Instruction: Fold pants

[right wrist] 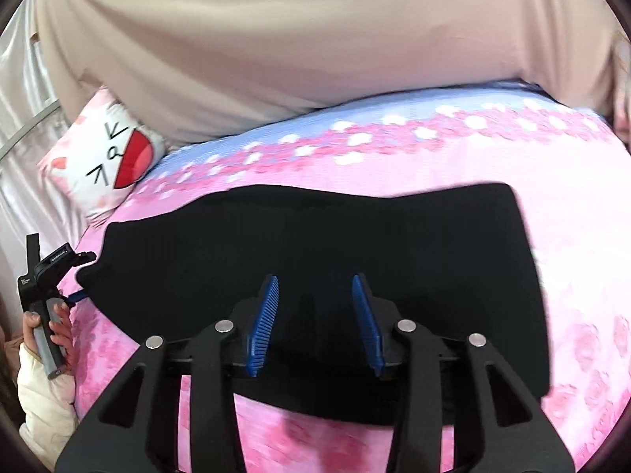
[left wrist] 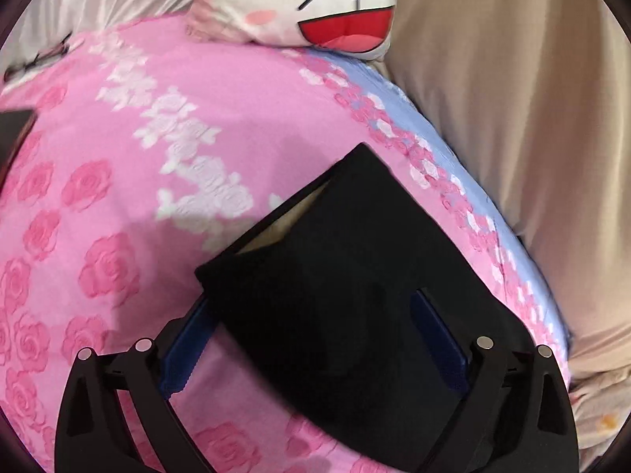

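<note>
The black pants (left wrist: 315, 236) lie folded into a compact block on the pink rose bed cover (left wrist: 118, 157). In the left wrist view my left gripper (left wrist: 311, 299) stands wide open around the near corner of the block. The cloth hides its left fingertip, and the right pad (left wrist: 437, 335) shows against the cloth. In the right wrist view the pants (right wrist: 315, 228) spread as a broad black shape. My right gripper (right wrist: 315, 280) hovers over their near part, jaws apart with nothing pinched between them. At the pants' left edge a hand (right wrist: 59, 327) holds the left gripper (right wrist: 79, 295).
A white cartoon-face pillow (left wrist: 315, 4) sits at the head of the bed, also seen as the pillow (right wrist: 114, 157). Beige cloth (right wrist: 276, 39) hangs along the far side. A blue band (right wrist: 276, 134) edges the cover there. A dark object (left wrist: 15, 126) lies at the left edge.
</note>
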The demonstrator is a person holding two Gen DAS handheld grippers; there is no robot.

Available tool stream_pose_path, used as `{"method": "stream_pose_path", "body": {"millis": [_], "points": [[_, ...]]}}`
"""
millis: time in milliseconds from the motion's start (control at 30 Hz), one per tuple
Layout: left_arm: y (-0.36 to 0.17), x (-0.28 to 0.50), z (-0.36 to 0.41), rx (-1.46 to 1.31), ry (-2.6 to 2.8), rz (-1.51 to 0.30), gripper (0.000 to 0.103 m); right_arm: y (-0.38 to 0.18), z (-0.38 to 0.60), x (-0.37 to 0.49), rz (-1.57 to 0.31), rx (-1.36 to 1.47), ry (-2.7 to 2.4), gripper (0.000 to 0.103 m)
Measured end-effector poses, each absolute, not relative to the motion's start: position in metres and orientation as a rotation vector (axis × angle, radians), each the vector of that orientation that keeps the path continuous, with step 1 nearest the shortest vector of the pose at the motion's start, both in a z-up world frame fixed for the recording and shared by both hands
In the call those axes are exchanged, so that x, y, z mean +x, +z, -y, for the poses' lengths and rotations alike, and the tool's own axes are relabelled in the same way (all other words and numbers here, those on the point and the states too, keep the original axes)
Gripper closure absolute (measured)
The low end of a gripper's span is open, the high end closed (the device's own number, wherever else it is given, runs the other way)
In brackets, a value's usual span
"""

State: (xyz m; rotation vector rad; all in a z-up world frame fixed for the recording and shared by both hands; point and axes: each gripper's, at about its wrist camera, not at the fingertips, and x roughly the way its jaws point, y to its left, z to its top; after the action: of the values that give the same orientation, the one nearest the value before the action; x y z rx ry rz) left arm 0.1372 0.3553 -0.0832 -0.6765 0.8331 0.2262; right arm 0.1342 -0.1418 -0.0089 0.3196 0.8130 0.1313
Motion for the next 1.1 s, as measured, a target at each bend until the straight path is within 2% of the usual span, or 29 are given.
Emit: {"method": "stream_pose_path", "body": {"millis": [33, 67, 100, 133, 267, 400, 567, 700, 867, 1000, 1100], "points": [[-0.083, 0.141, -0.352, -0.66, 0.231, -0.836, 0.028, -0.011, 0.149, 0.131, -0.815, 0.331, 0.12, 0.06], [-0.083, 0.142, -0.35, -0.646, 0.244, -0.836, 0.068, -0.012, 0.154, 0.129, -0.816, 0.336, 0.107, 0.056], [-0.084, 0.145, -0.348, -0.635, 0.238, -0.849, 0.086, -0.013, 0.161, 0.126, -0.813, 0.346, 0.084, 0.045], [-0.084, 0.147, -0.347, -0.659, 0.219, -0.854, 0.086, -0.014, 0.166, 0.124, -0.806, 0.355, 0.074, 0.039], [-0.062, 0.145, -0.331, -0.616, 0.219, -0.803, 0.087, -0.013, 0.185, 0.112, -0.785, 0.381, 0.056, 0.04], [-0.017, 0.14, -0.295, -0.533, 0.167, -0.715, 0.087, -0.014, 0.2, 0.102, -0.775, 0.373, 0.031, 0.038], [0.05, 0.138, -0.209, -0.404, 0.024, -0.626, 0.087, -0.02, 0.221, 0.086, -0.753, 0.407, 0.028, 0.037], [0.082, 0.139, -0.12, -0.279, -0.152, -0.613, 0.087, -0.029, 0.246, 0.073, -0.746, 0.454, 0.009, 0.035], [0.071, 0.142, 0.006, -0.138, -0.344, -0.681, 0.086, -0.029, 0.282, 0.052, -0.712, 0.497, -0.031, 0.035], [0.028, 0.144, 0.091, -0.061, -0.444, -0.811, 0.086, -0.029, 0.31, 0.033, -0.691, 0.529, -0.072, 0.034], [-0.006, 0.137, 0.126, 0.043, -0.414, -0.861, 0.086, -0.032, 0.326, 0.024, -0.684, 0.546, -0.096, 0.034]]}}
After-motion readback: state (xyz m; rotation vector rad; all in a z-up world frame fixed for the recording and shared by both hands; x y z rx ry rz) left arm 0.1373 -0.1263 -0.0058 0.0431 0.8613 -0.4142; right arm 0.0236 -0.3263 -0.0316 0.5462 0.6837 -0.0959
